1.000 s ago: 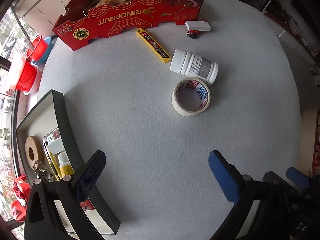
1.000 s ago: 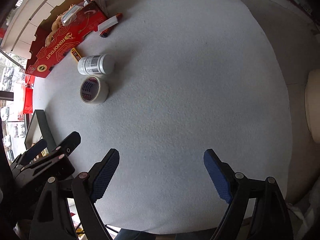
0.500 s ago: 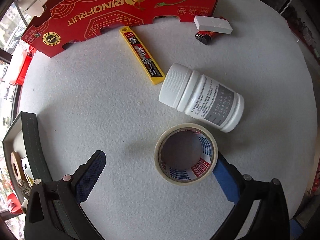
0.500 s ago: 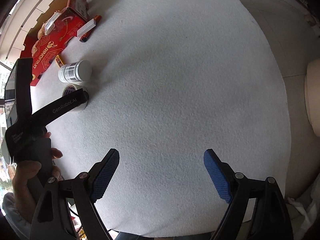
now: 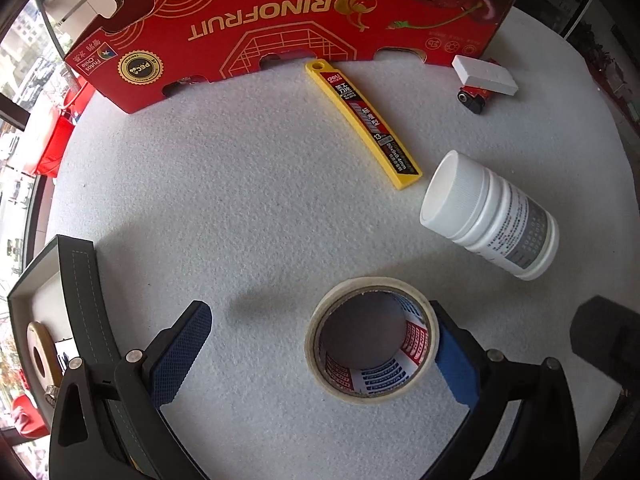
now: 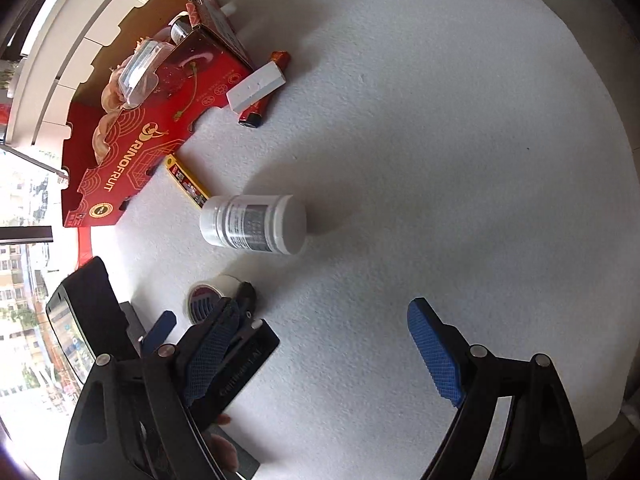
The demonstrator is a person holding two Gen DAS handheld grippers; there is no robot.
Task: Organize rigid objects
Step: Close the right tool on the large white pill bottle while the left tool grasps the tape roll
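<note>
A roll of masking tape (image 5: 370,338) lies flat on the white felt table (image 5: 248,200). My left gripper (image 5: 318,356) points straight down over it and stands open. The roll sits between its blue fingers, close against the right finger (image 5: 456,360) and well apart from the left one. A white pill bottle (image 5: 488,216) lies on its side just beyond. In the right wrist view the tape (image 6: 208,296) is half hidden behind the left gripper (image 6: 200,316). My right gripper (image 6: 320,360) is open over bare felt, short of the bottle (image 6: 252,224).
A yellow blade case (image 5: 364,120), a white block (image 5: 484,76) on a red battery (image 5: 474,98) and a red fruit box (image 5: 280,32) lie farther back. A grey tray (image 5: 80,280) with a wooden ring (image 5: 38,352) stands at the left.
My left gripper has come down and forward until its fingers straddle the tape roll. The right gripper has swung toward the bottle and the left gripper, which now fills its lower left.
</note>
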